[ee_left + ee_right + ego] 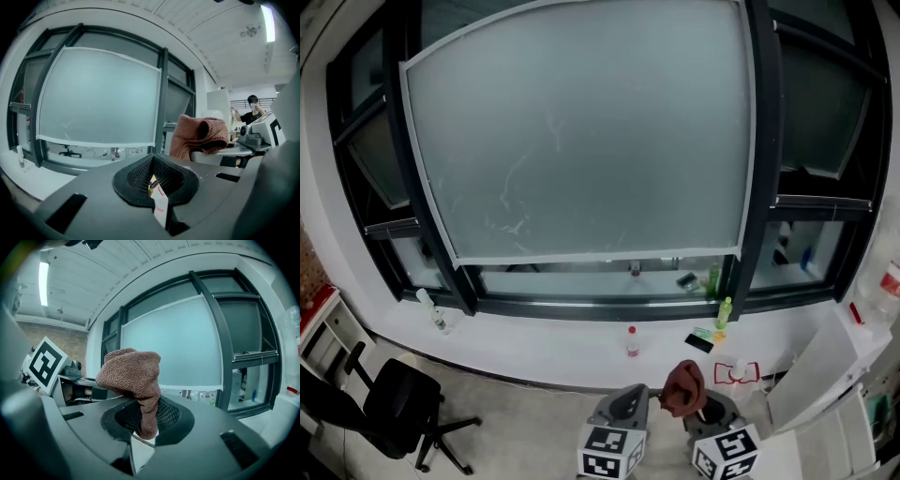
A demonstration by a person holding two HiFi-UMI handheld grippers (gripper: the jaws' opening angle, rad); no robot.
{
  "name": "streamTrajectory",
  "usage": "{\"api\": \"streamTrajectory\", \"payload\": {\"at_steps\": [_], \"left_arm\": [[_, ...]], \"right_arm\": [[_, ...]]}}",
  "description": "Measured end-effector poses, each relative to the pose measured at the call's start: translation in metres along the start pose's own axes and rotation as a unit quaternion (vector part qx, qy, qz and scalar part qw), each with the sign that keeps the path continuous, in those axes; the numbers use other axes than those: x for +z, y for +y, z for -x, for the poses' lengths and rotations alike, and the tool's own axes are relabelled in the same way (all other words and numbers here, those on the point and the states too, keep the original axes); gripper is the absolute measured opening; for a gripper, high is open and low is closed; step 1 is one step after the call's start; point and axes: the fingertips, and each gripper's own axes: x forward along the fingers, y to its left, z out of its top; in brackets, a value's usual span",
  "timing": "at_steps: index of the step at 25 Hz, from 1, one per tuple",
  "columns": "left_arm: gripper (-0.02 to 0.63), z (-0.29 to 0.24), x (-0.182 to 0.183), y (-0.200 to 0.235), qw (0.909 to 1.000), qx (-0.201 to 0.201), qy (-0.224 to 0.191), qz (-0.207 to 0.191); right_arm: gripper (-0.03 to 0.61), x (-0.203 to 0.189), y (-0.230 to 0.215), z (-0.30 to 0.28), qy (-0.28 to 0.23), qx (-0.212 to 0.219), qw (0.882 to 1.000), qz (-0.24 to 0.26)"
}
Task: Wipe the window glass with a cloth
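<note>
The window glass (581,131) is a large frosted pane in a dark frame, set above the white window sill (534,349). Faint streaks show on its lower left area.

The left gripper (628,401) is in front of the sill's near edge. Its fingers are pressed together with nothing between them.

The cloth (133,373) is a brown knitted piece. The fingers of the right gripper (145,423) pinch it by its lower fold, just beside the left gripper and well short of the glass.

Handling judgement:
- **Cloth:** It appears light, soft and limp, and its free bulk flops over above the fingers. A hold low on the bunched fold presents a padded mass for contact.
- **Glass:** It is rigid and probably fragile, so moderate, even pressure is advised.
</note>
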Motion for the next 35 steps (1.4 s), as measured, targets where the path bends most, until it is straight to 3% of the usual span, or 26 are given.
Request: {"api": "streamTrajectory", "payload": {"at_steps": [20,29,35], "left_arm": [[0.005,-0.23,0.086,0.216,0.9997,-0.018,0.012,-0.012],[0.005,-0.302,0.107,0.282,0.9995,-0.026,0.013,-0.015],[0.005,-0.333,0.125,0.298,0.9991,-0.03,0.008,-0.029]], "right_arm": [[0.048,0.085,-0.108,-0.302,-0.02,-0.027,0.999,0.001],[0.048,0.103,-0.142,-0.395,-0.026,-0.037,0.999,-0.008],[0.048,0.119,-0.163,-0.428,-0.019,-0.041,0.999,0.004]]}}
